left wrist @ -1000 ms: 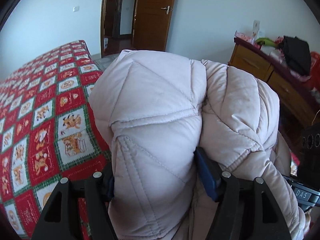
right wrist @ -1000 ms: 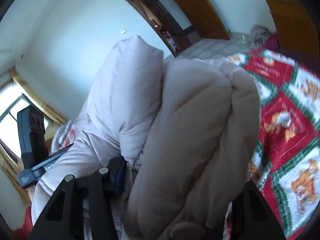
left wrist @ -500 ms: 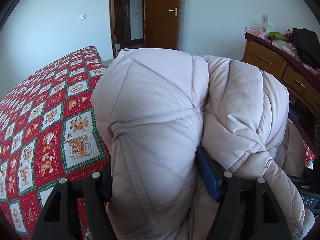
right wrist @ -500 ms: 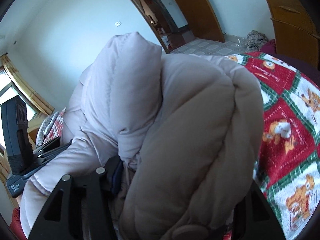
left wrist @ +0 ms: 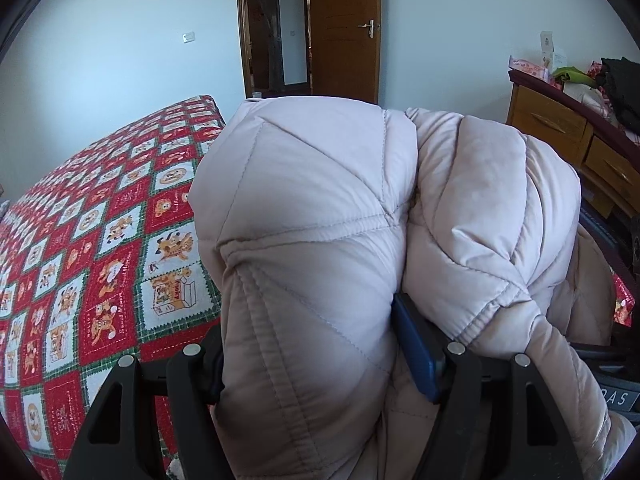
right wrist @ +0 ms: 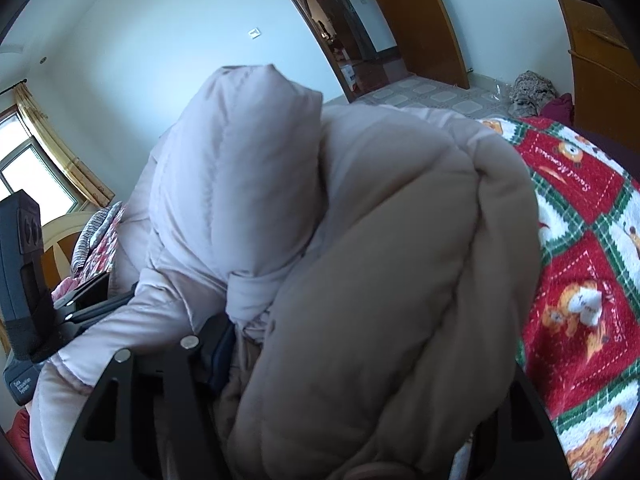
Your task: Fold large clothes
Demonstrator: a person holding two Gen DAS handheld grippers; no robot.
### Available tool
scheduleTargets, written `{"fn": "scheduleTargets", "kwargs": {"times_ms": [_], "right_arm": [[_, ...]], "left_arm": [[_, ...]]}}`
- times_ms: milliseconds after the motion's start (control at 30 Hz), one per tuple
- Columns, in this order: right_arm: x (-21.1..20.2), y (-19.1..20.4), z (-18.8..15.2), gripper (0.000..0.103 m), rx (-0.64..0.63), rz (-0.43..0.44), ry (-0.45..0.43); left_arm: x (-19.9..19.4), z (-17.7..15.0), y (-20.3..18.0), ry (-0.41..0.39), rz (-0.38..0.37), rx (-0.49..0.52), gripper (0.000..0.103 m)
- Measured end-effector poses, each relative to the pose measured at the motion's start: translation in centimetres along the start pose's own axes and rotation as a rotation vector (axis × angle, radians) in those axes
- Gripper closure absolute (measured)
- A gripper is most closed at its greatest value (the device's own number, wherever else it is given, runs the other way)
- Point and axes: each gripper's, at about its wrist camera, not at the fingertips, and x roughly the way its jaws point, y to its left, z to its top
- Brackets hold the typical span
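Note:
A puffy pale pink quilted jacket [left wrist: 320, 184] is bunched up above the bed's red patterned cover [left wrist: 100, 240]. My left gripper [left wrist: 312, 344] is shut on a thick fold of it, with the blue pad [left wrist: 416, 344] pressed into the fabric. In the right wrist view the jacket [right wrist: 240, 168] fills my right gripper [right wrist: 368, 360]. Its jaws are opening, with the beige lining side bulging between them and hiding the right finger. The left finger [right wrist: 208, 356] still touches the cloth. The left hand's device [right wrist: 24, 280] shows at that view's left edge.
A wooden dresser [left wrist: 560, 128] with clutter on top stands on the right. A brown door [left wrist: 344, 32] hangs open beside a doorway in the far wall. A heap of cloth [right wrist: 528, 92] lies on the tiled floor. A window with curtains [right wrist: 28, 172] is at the left.
Both views have swung, the right one rolling so the cover sits lower. The jacket stays in both grips and bulges wider between the right jaws.

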Motion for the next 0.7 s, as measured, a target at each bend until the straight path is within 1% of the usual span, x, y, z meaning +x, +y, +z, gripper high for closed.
{"fn": "scheduleTargets", "kwargs": {"times_ms": [100,233,300,333,367,433,467,533,600,633,667,700], "right_arm": [[-0.3,0.2,-0.1,0.036,0.002,-0.007,0.002],[-1.4,0.1,-0.9,0.036,0.024,-0.027,0.008],[-2.1,-0.3,-1.3,0.033,0.05,-0.028,0.004],[-2.4,-0.5,-1.4,0.03,0.066,-0.037,0.003],[-2.9,-0.4,-1.4,0.027,0.079,-0.063,0.005],[-4.3,0.0,-1.2,0.027,0.077,-0.105,0.001],[-5.7,0.5,-1.0,0.027,0.061,-0.133,-0.029],[-9.0,1.5,-0.3,0.027,0.028,-0.169,-0.123],[-11.5,2.3,1.0,0.028,0.013,-0.192,-0.199],[-11.9,2.6,1.4,0.029,0.009,-0.192,-0.215],[-12.1,3.1,2.3,0.032,-0.005,-0.183,-0.223],[-11.8,3.6,3.0,0.041,-0.023,-0.182,-0.218]], "left_arm": [[-0.1,-0.1,0.1,0.002,-0.005,0.007,0.033],[-0.4,-0.4,0.0,0.003,-0.029,0.054,0.033],[-0.5,-0.4,-0.4,-0.003,-0.027,0.075,0.033],[-0.5,-0.5,-0.5,-0.005,-0.025,0.081,0.033],[-0.5,-0.5,-0.5,-0.007,-0.026,0.084,0.033],[-0.5,-0.6,-0.5,-0.009,-0.031,0.092,0.033],[-0.6,-0.6,-0.4,-0.011,-0.036,0.097,0.033],[-0.6,-0.7,-0.3,-0.014,-0.045,0.098,0.033],[-0.6,-0.8,-0.4,-0.017,-0.044,0.102,0.033],[-0.6,-0.8,-0.6,-0.019,-0.036,0.112,0.033],[-0.6,-0.8,-0.9,-0.022,-0.025,0.127,0.033],[-0.7,-0.9,-1.1,-0.024,-0.02,0.137,0.033]]}}
